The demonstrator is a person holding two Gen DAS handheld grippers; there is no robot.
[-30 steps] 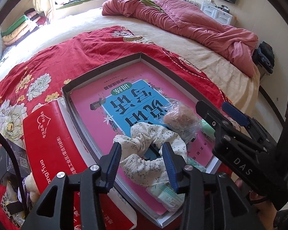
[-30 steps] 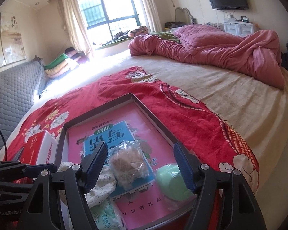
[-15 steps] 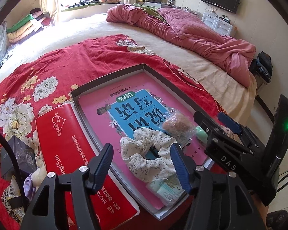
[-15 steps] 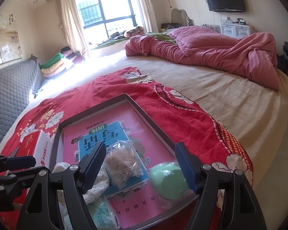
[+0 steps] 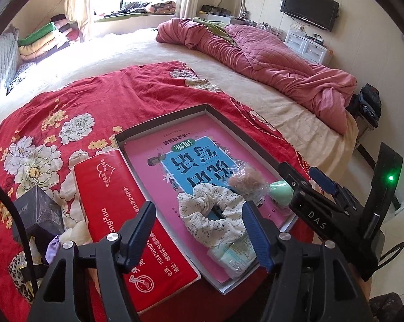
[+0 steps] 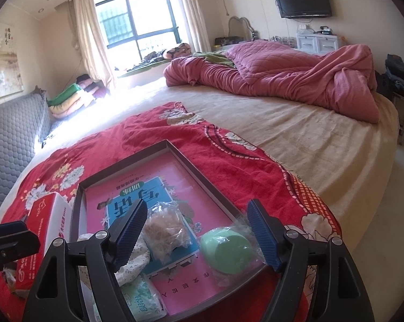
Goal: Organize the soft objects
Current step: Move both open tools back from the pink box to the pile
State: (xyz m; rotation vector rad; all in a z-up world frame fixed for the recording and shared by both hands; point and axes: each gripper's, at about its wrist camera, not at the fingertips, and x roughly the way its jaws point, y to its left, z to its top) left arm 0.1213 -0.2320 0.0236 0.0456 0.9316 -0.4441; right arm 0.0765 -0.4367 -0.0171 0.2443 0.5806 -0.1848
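Note:
A shallow grey tray [image 5: 161, 119] lined with a pink book lies on the red floral bedspread. In its near end lie a cream floral scrunchie [image 5: 210, 209], a bagged tan puff [image 5: 244, 179], a bagged green sponge [image 5: 279, 191] and a tissue pack [image 5: 234, 255]. My left gripper [image 5: 197, 212] hovers above the scrunchie, its jaws opening, and nothing is pressed between them. My right gripper [image 6: 196, 209] stands open over the tan puff [image 6: 164, 230] and the green sponge [image 6: 228, 252], touching neither.
A red tissue box [image 5: 113, 201] lies along the tray's left side. Left of that box sit a black box [image 5: 39, 212], a purple scrunchie [image 5: 53, 244] and a leopard-print item [image 5: 16, 268]. A pink quilt [image 6: 282, 80] is heaped at the far side of the bed.
My left gripper's jaws have widened and it has risen and drawn back from the floral scrunchie, which stays lying in the tray. The right gripper has hardly moved.

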